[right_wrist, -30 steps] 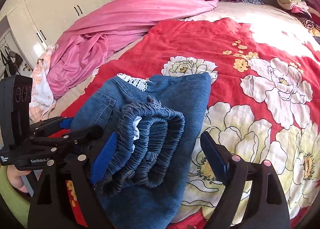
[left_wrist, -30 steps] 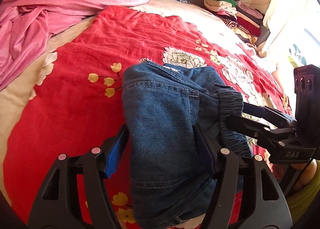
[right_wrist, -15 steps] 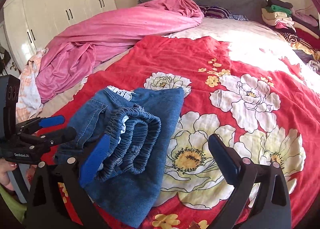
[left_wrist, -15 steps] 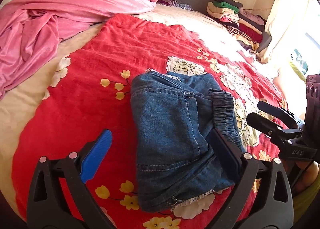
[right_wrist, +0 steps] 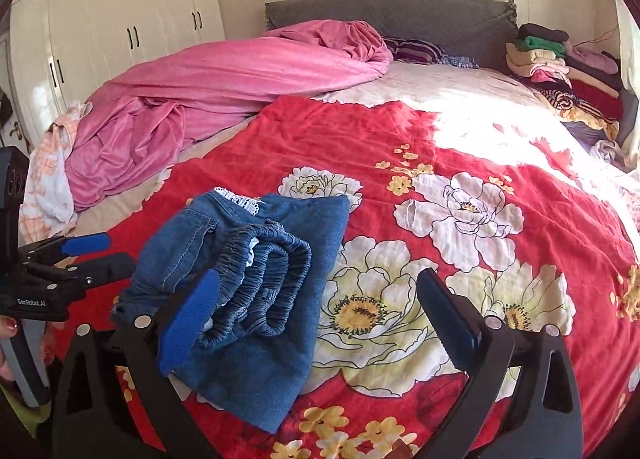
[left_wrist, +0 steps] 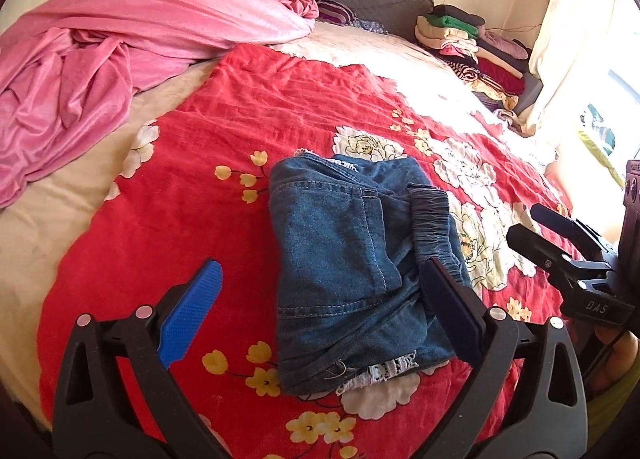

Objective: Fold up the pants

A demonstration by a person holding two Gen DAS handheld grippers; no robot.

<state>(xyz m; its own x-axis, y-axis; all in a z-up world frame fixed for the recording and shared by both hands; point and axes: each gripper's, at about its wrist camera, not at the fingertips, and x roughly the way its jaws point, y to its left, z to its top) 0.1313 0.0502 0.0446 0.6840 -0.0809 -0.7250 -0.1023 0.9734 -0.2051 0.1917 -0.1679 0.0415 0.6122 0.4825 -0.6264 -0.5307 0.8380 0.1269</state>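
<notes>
- Hovering low over the bed, the left gripper (left_wrist: 320, 299) has its jaws spread wide and clamps nothing; its blue pad sits over bare red cloth, and its dark finger appears in front of the near right edge of the pants, though contact cannot be told.
- Spread just as wide, the right gripper (right_wrist: 320, 313) also holds nothing; its blue finger lies in front of the gathered waistband (right_wrist: 264, 283) and its dark finger is over the flower print, well clear of the denim.
- Between and ahead of both tools lie the pants (left_wrist: 352, 271), a small blue denim pair folded into a compact bundle on the red floral bedspread (left_wrist: 224, 131), with white lace trim (left_wrist: 380, 373) peeking out at the near and far ends.
- My judgement: the bundle is light and soft, but the stacked denim layers and thick elastic band give it some spring, so the top fold may creep open if nudged.
- The ruched waistband is the bulkiest, least slippery part and offers the surest pinch; the plain folded edge (right_wrist: 340, 219) on the opposite side is thinner and should be gripped through all layers at once.
- The lace looks delicate and could snag, so I would avoid pinching it.
- Farther out, a rumpled pink blanket (left_wrist: 132, 47) and a stack of folded clothes (left_wrist: 476, 47) lie well apart from the bundle.
</notes>
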